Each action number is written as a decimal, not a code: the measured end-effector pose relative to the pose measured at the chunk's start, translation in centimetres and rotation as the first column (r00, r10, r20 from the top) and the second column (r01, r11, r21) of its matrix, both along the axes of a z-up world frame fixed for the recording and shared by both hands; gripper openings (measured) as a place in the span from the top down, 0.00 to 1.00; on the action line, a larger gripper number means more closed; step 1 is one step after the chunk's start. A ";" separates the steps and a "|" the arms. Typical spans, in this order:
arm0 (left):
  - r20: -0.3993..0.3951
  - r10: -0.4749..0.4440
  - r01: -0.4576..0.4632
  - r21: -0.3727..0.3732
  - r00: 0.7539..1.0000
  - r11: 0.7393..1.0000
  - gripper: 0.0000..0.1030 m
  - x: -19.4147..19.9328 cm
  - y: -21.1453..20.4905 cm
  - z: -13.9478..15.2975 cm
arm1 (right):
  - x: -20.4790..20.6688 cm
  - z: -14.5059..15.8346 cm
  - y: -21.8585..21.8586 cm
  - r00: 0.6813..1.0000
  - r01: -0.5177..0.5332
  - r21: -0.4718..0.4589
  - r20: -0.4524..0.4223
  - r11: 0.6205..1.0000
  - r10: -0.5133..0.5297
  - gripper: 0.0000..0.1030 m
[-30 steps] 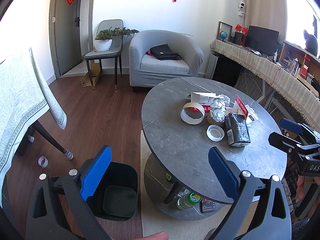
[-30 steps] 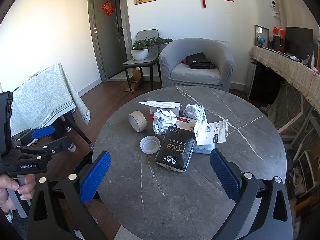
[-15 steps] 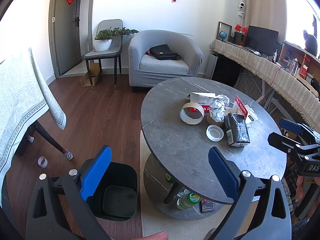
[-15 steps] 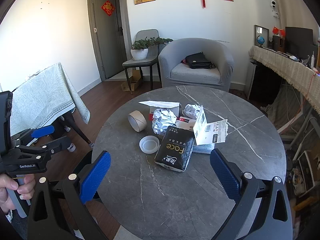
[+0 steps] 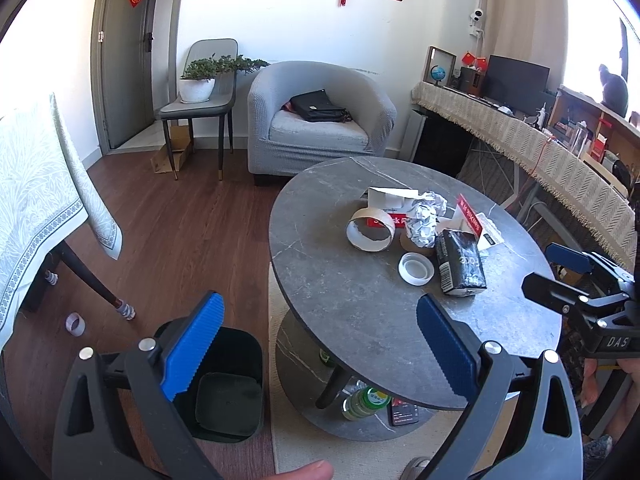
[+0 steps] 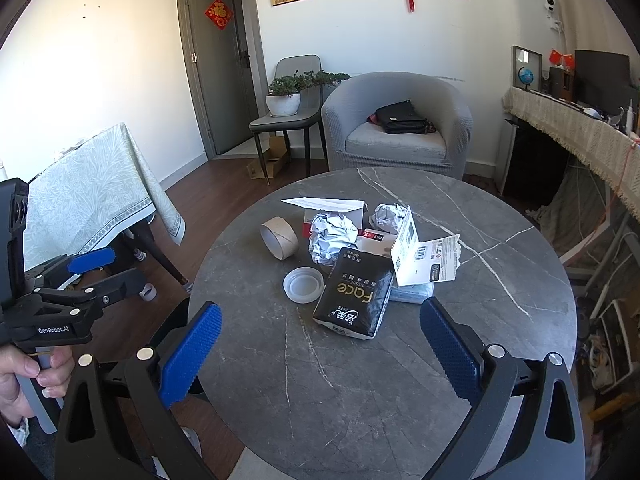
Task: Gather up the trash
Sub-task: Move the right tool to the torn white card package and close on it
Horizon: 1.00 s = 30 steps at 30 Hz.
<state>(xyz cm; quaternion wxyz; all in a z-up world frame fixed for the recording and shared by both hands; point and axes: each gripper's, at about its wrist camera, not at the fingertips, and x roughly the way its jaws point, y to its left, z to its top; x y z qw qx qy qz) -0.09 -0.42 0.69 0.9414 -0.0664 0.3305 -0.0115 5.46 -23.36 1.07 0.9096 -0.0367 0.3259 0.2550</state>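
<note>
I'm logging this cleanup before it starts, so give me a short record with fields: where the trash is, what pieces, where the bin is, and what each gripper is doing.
surface: round grey table
trash pieces: cardboard tape ring; crumpled foil ball; white plastic lid; black tissue pack; torn white carton
bin: dark bin on the floor left of the table, open
left gripper: jaws open, holding nothing
right gripper: jaws open, holding nothing, short of the tissue pack
collected so far: bin looks empty
</note>
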 end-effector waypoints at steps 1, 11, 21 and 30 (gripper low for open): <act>-0.002 -0.004 0.004 -0.008 1.000 1.000 0.07 0.0 0.0 0.1 | 0.0 0.0 0.0 1.000 -0.006 -0.005 0.000 1.000 0.006 0.03; 0.046 -0.108 0.108 -0.015 0.993 0.994 0.30 0.7 -1.8 1.7 | 0.8 0.5 -2.3 0.999 0.038 0.047 -0.022 0.998 -0.037 0.06; -0.021 -0.190 0.188 -0.087 0.981 0.978 0.65 4.5 -3.4 0.7 | 2.7 1.6 -4.9 0.996 0.085 0.112 -0.044 0.990 -0.080 0.28; -0.080 -0.222 0.212 -0.115 0.972 0.970 0.78 8.6 -5.1 -1.0 | 5.3 1.5 -5.7 0.995 0.079 0.089 -0.070 0.993 -0.073 0.43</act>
